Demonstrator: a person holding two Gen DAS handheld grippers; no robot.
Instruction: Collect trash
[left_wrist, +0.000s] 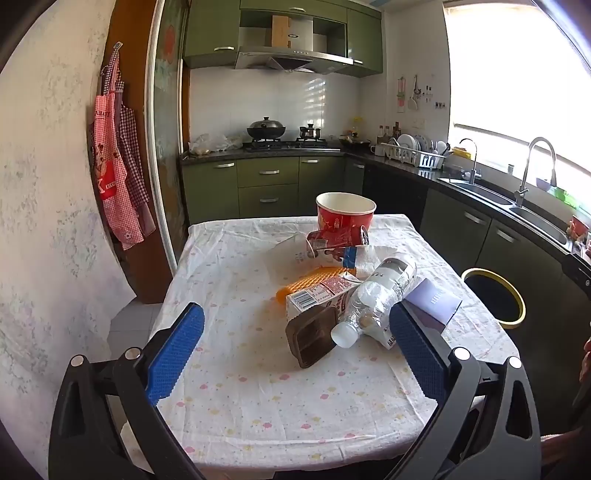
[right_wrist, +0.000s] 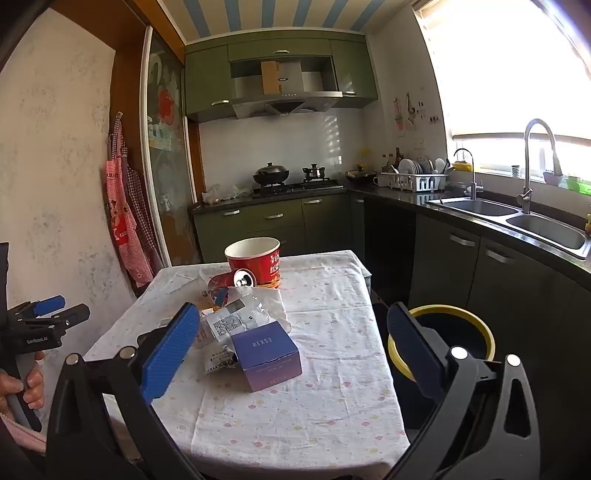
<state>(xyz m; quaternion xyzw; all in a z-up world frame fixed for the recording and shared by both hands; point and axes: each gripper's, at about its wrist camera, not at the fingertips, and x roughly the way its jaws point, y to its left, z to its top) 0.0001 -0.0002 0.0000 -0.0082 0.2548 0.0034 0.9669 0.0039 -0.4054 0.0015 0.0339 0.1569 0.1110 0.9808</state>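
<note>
Looking from the left wrist, the left gripper (left_wrist: 295, 350) is seen spread wide and empty, short of the trash heap on the table (left_wrist: 229, 413): a clear bottle (left_wrist: 373, 299), a milk carton (left_wrist: 317, 295), a brown tray (left_wrist: 312, 339) and a red paper bucket (left_wrist: 345, 214) behind them. From the right wrist, the right gripper (right_wrist: 291, 350) is likewise held wide, nothing gripped, with a purple box (right_wrist: 267, 356) nearest it. Right of the table, the yellow-rimmed bin (right_wrist: 454, 332) is seen. Nothing appears collected yet; every piece is judged left to move.

Both wrist views over table (left_wrist: 229, 387)
</note>
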